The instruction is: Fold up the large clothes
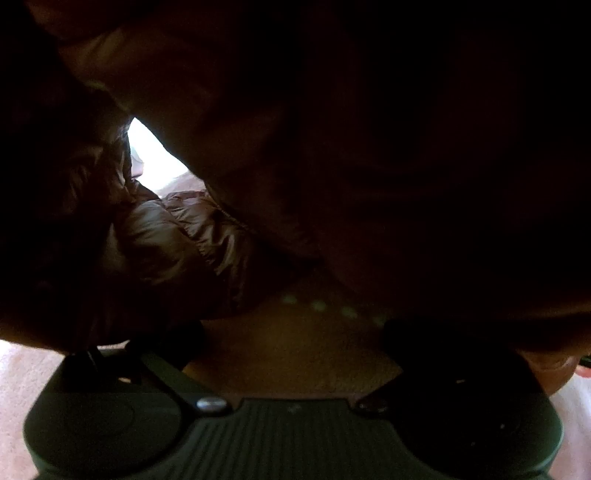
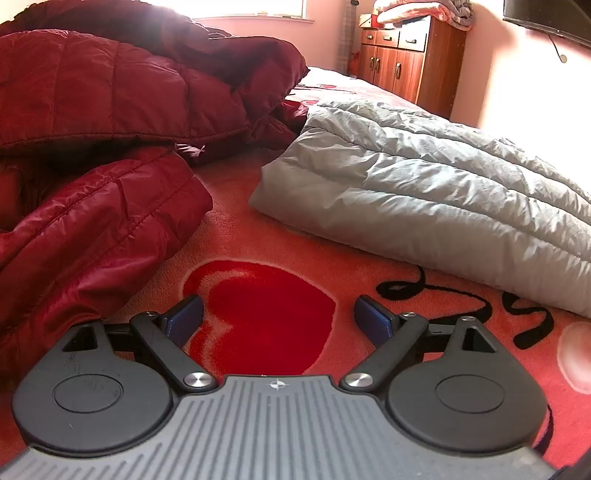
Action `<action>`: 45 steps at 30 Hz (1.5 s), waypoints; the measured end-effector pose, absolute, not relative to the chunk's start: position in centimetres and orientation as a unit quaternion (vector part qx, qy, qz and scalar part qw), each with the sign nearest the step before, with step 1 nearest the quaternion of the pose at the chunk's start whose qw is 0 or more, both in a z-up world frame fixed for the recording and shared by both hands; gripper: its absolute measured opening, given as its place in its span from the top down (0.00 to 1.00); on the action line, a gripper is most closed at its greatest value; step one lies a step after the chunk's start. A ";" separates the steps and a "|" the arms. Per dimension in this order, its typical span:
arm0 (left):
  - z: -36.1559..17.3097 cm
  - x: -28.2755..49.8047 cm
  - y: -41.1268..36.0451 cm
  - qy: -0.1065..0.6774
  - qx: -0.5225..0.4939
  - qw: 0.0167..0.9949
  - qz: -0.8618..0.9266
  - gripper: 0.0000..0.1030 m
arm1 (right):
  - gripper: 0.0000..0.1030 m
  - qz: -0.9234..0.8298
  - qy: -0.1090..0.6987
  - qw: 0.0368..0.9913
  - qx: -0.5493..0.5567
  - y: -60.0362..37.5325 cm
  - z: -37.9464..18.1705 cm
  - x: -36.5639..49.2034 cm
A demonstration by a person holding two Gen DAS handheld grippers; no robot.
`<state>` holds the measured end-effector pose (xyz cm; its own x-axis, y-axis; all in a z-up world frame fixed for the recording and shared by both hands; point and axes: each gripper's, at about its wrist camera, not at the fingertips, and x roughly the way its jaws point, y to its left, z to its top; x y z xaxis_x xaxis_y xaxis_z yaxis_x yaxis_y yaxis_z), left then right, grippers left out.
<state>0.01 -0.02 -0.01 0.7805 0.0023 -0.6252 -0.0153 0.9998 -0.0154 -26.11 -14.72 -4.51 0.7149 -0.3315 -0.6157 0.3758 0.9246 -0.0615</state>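
The right gripper stands wide open with nothing between its blue pads, low over a pink bed blanket bearing a red heart. To its left, touching its housing, lies a crumpled dark red puffer coat. Ahead to the right, well apart from the pads, rests a folded grey quilted coat. Beyond stand a wooden cabinet and a bright window.

The left gripper is pushed under dark folds of the red coat; its fingers stand wide apart in shadow, and whether fabric lies between them cannot be told.
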 end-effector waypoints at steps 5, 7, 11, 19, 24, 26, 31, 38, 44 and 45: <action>0.0 0.0 0.0 0.331 -0.010 0.944 0.005 0.00 | 0.00 -0.191 0.326 0.925 0.034 -14.7 -4.5 -26.1; 0.0 0.1 0.0 0.330 -0.010 0.944 0.005 0.00 | 0.00 -0.191 0.326 0.925 0.034 -14.7 -4.5 -26.1; 0.0 0.2 0.1 0.331 -0.012 0.943 0.003 0.00 | 0.00 -0.191 0.326 0.925 0.035 -14.7 -4.5 -26.2; 0.3 -1.3 0.4 0.327 -0.007 0.945 -0.009 0.00 | 0.00 -0.190 0.326 0.925 0.036 -14.5 -4.4 -26.2; 0.4 -3.8 0.3 0.307 0.018 0.951 -0.030 0.00 | 0.00 -0.187 0.327 0.925 0.041 -14.5 -4.3 -26.6; 0.6 -4.7 0.4 0.304 0.025 0.951 -0.040 0.00 | 0.00 -0.185 0.329 0.925 0.045 -14.7 -4.0 -27.0; 1.8 -7.2 1.0 0.308 0.018 0.949 -0.069 0.00 | 0.00 -0.180 0.339 0.921 0.063 -15.4 -3.4 -28.1; 3.8 -11.1 2.8 0.334 0.012 0.933 -0.130 0.00 | 0.00 -0.206 0.336 0.916 0.078 -15.1 -1.9 -31.3; 8.0 -13.9 4.9 0.303 0.006 0.943 -0.138 0.00 | 0.00 -0.227 0.311 0.918 0.089 -14.7 1.1 -35.5; 8.8 -14.6 5.1 0.293 0.009 0.946 -0.139 0.00 | 0.00 -0.229 0.304 0.920 0.088 -14.5 1.7 -36.0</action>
